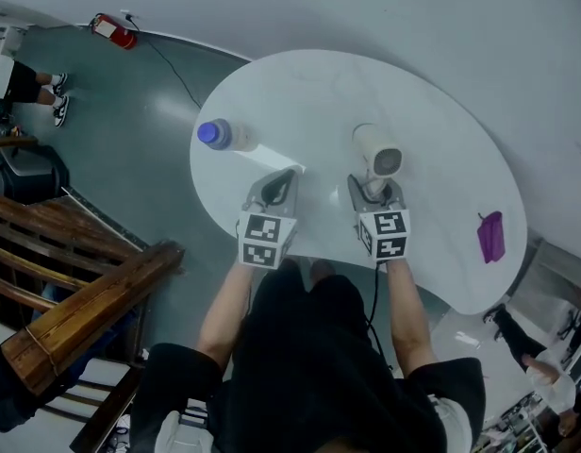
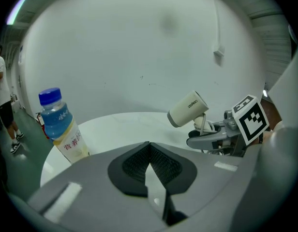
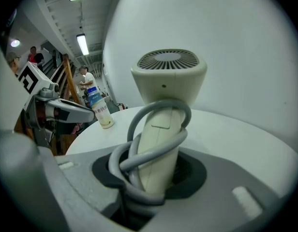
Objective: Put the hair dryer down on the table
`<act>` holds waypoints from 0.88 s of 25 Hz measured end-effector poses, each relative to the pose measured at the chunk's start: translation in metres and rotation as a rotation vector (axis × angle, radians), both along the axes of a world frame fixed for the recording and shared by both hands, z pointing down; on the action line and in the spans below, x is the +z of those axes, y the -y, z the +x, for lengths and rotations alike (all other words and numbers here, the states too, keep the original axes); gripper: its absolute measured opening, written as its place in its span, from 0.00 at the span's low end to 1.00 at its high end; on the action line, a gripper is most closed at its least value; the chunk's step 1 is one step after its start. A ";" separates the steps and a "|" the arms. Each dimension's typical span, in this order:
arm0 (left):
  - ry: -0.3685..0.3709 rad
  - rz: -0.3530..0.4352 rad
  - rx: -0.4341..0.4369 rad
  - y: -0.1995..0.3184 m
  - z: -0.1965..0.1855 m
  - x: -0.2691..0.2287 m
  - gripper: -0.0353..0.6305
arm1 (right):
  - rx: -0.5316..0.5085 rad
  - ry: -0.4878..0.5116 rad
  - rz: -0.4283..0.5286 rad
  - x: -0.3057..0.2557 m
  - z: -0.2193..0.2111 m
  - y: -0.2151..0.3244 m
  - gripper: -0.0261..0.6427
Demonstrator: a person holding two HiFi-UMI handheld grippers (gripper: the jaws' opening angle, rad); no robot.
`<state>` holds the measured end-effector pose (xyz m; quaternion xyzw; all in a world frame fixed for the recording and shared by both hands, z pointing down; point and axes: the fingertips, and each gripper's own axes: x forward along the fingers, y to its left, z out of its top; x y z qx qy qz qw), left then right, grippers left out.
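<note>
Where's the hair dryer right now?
In the head view the hair dryer is right of centre, clamped by its handle in the right gripper over the white table, with the blue-capped bottle to its left.

Between the jaws of my right gripper (image 3: 154, 175) the lower end of the hair dryer (image 3: 168, 79) is buried, and its wound cord (image 3: 156, 138) covers part of the handle. My left gripper (image 2: 150, 164) cuts off the base of the bottle (image 2: 61, 124). At four o'clock on the table (image 1: 441, 135) lies a purple thing (image 1: 490, 236) too small to identify. At ten o'clock the head view's edge cuts off a person (image 1: 22, 81).
</note>
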<state>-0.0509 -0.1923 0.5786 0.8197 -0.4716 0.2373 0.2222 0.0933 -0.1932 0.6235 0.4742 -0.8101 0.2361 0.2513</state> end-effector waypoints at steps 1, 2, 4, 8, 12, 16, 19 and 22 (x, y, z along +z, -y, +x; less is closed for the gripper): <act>0.001 -0.005 0.001 0.001 0.000 0.003 0.06 | -0.002 0.000 -0.010 0.005 -0.001 0.000 0.32; 0.000 -0.012 0.002 0.002 0.001 0.007 0.06 | -0.004 0.000 -0.019 0.010 -0.002 0.000 0.32; 0.001 -0.026 0.002 0.003 0.000 0.015 0.06 | -0.007 -0.004 -0.038 0.021 -0.005 0.000 0.32; 0.004 -0.048 -0.001 0.004 -0.004 0.029 0.06 | -0.008 -0.013 -0.066 0.039 -0.006 0.001 0.32; 0.007 -0.071 0.006 0.004 -0.004 0.042 0.06 | -0.006 -0.029 -0.085 0.055 -0.006 0.003 0.32; 0.006 -0.086 0.016 0.006 -0.001 0.051 0.06 | 0.001 -0.040 -0.103 0.065 -0.004 0.007 0.32; 0.005 -0.096 0.028 0.007 0.002 0.056 0.06 | 0.007 -0.039 -0.116 0.068 -0.004 0.010 0.32; 0.004 -0.103 0.035 0.008 0.004 0.059 0.06 | 0.011 -0.041 -0.128 0.071 -0.004 0.012 0.32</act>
